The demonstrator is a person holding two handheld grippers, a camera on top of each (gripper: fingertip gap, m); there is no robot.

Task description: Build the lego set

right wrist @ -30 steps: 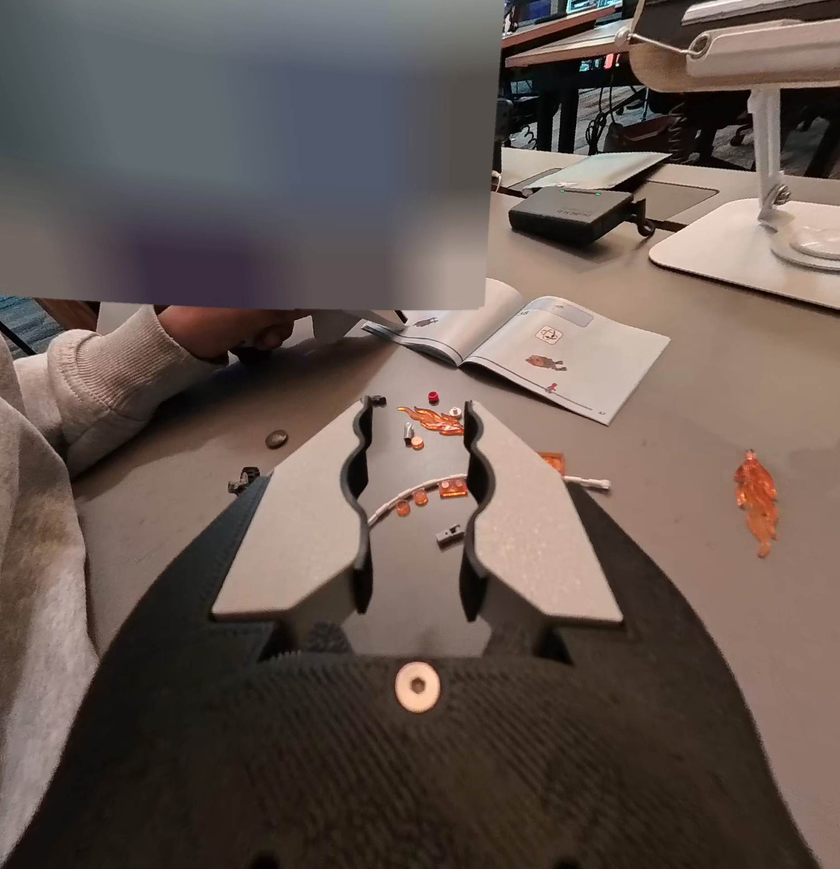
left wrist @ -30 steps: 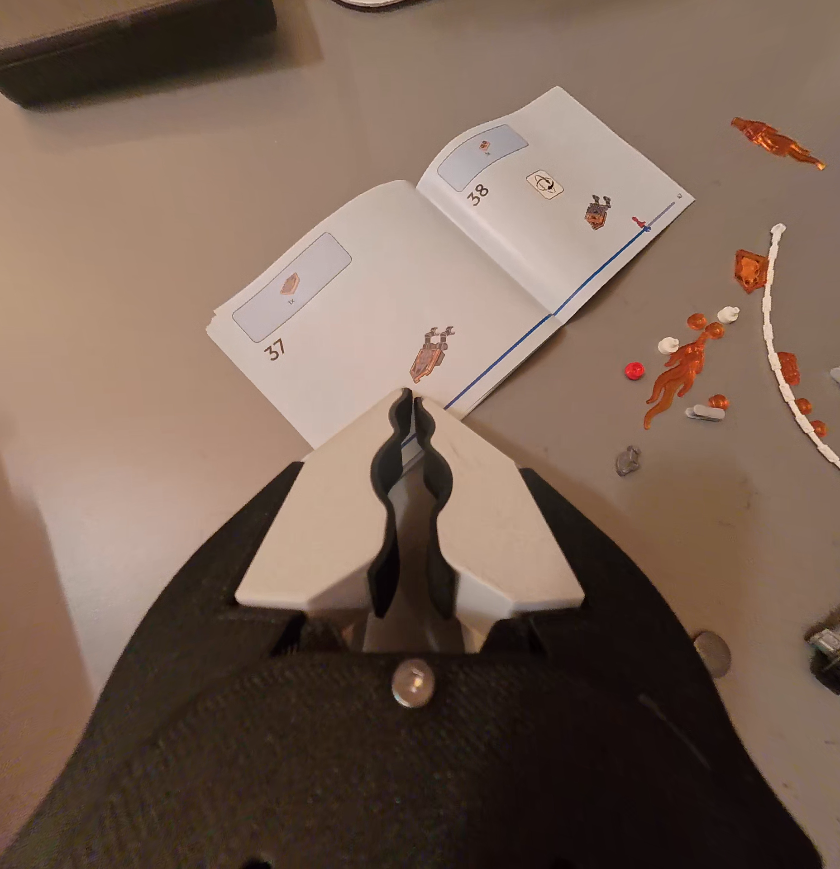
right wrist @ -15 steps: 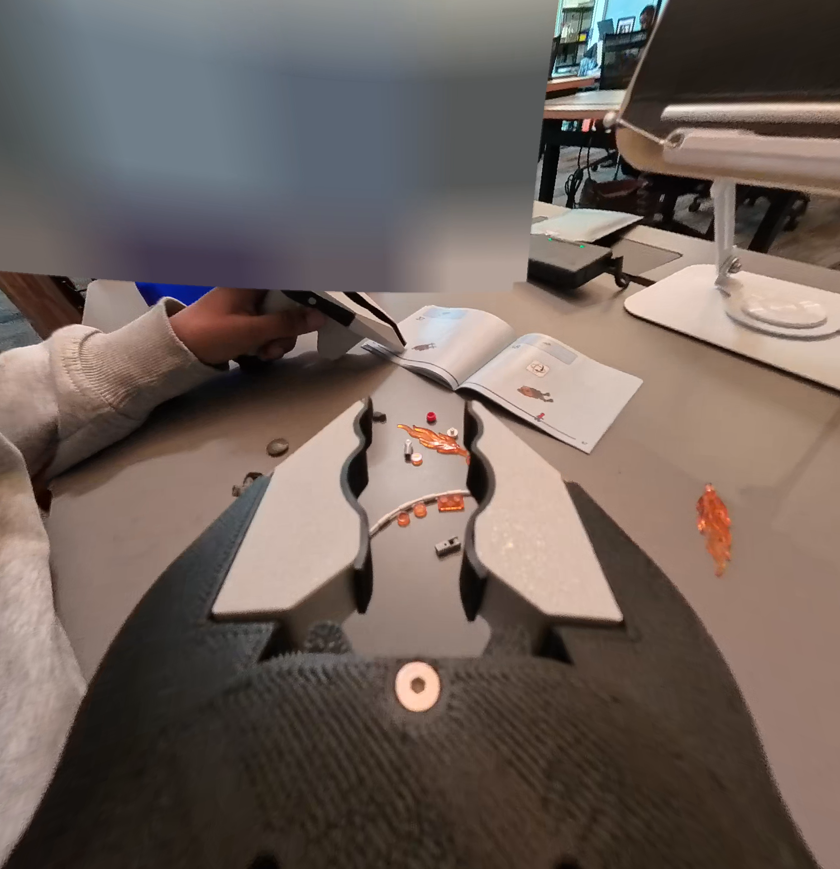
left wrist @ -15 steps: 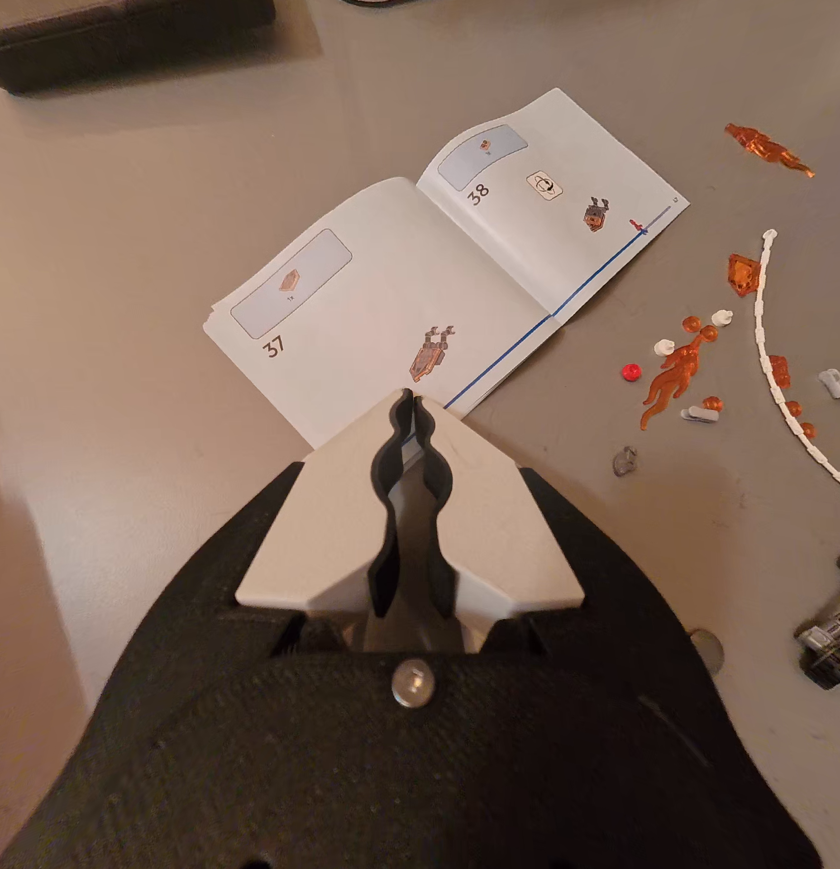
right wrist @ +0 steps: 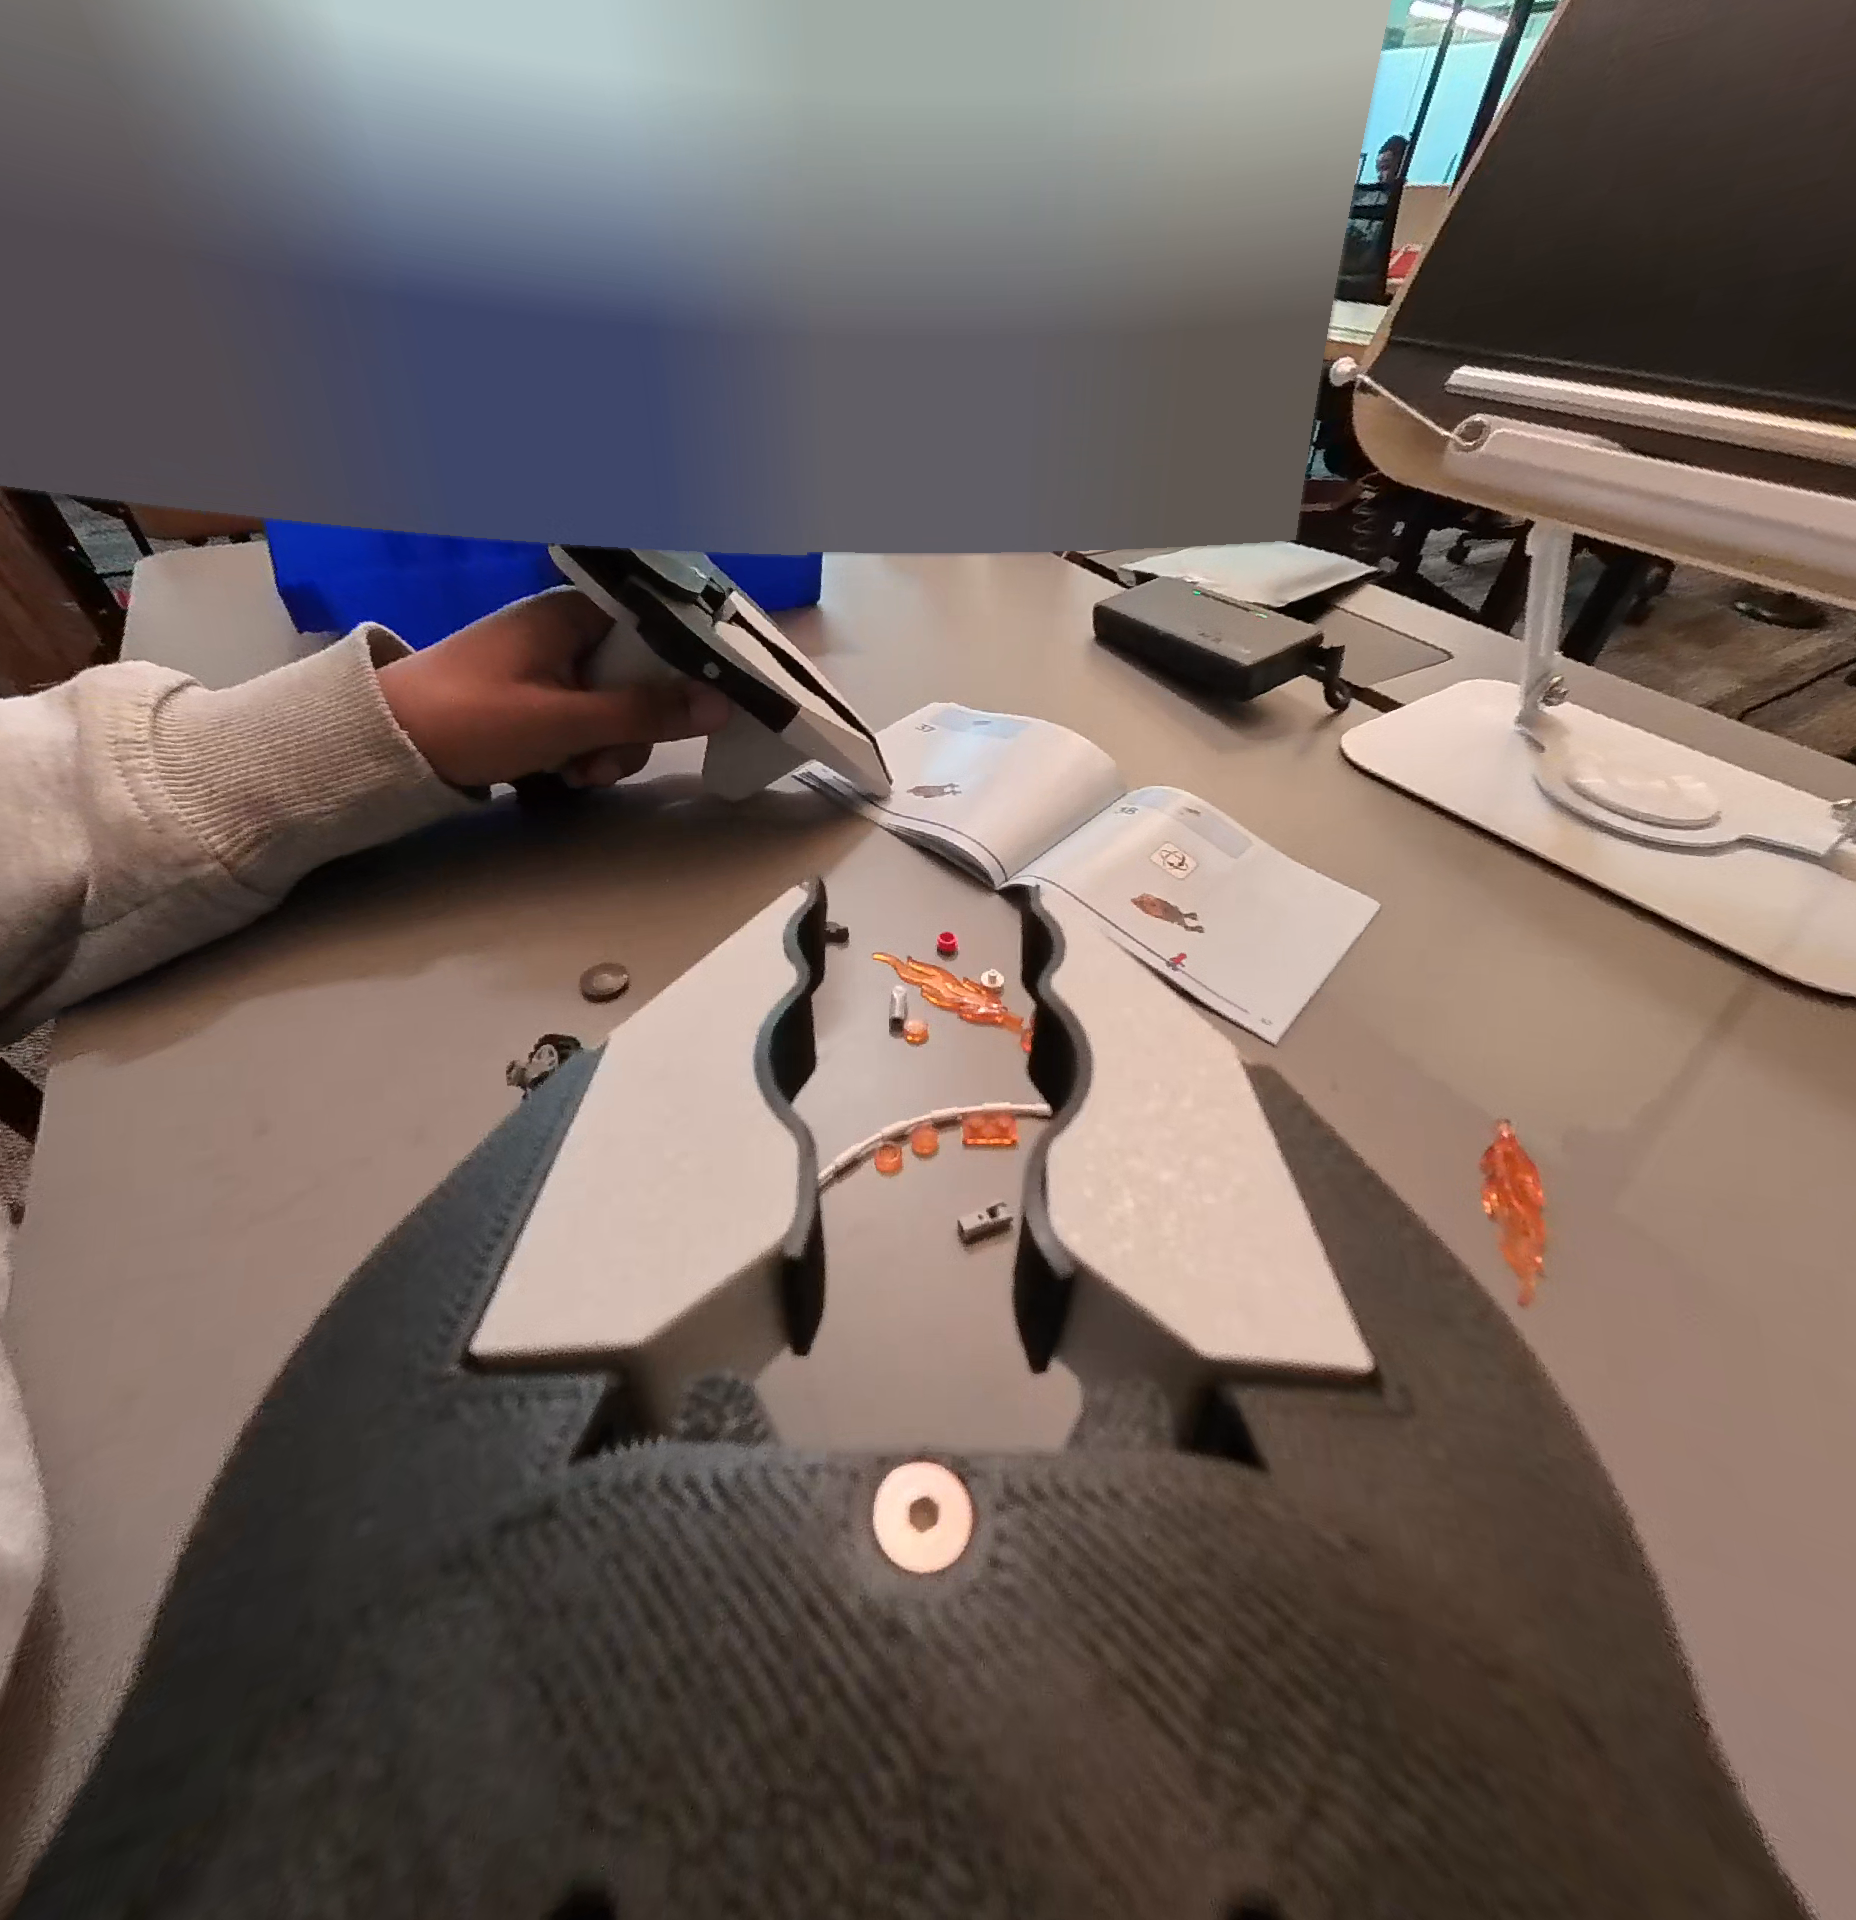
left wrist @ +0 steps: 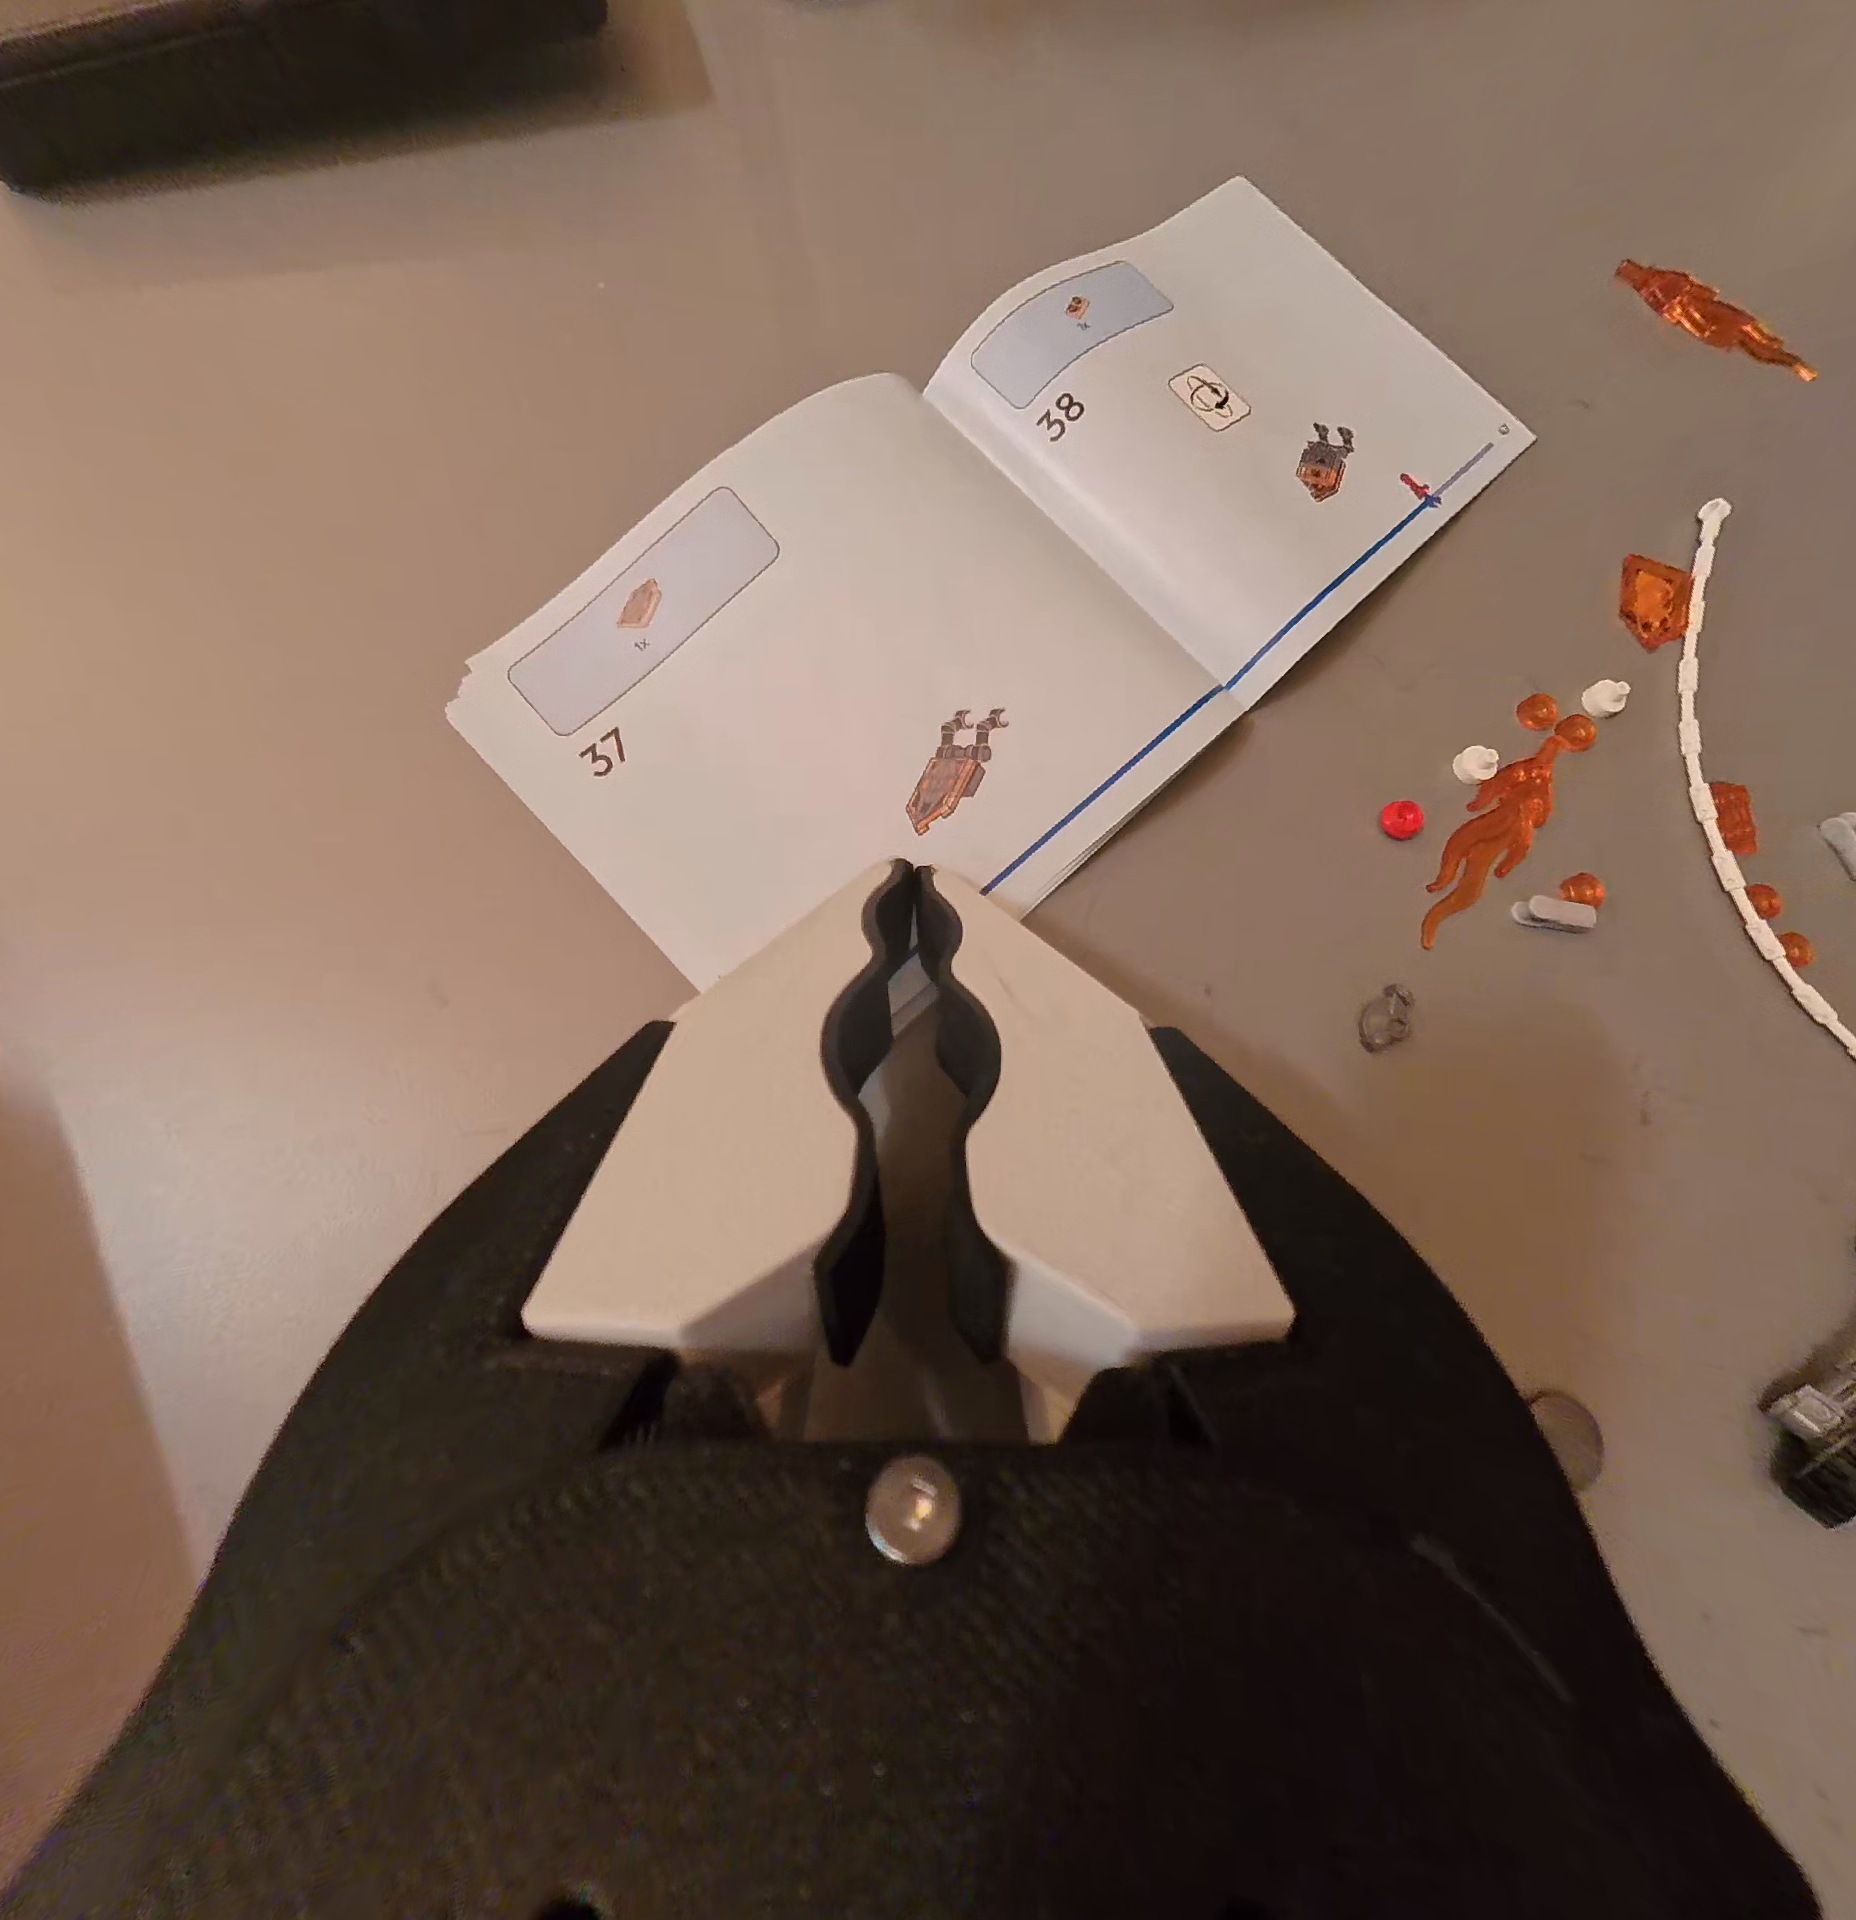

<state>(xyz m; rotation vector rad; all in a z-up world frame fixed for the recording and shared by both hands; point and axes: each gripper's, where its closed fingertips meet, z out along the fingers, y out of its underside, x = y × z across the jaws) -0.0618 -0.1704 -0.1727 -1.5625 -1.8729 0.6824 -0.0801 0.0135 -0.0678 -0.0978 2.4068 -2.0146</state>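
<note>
An open instruction booklet lies on the grey table, also in the right wrist view. My left gripper is shut, its tips at the booklet's near edge; I cannot tell if a page is pinched. The right wrist view shows it in a hand. My right gripper is open and empty above loose pieces: an orange flame, a red stud, a white chain, orange studs and a small dark piece. These lie right of the booklet.
A second orange flame lies apart to the right. A small grey built part sits at the right edge. A black box and a white monitor stand stand at the back. A person's sleeve lies left.
My left gripper's tips have closed the small gap between them. My right gripper has risen and drawn back, so the left gripper and hand now show in its view.
</note>
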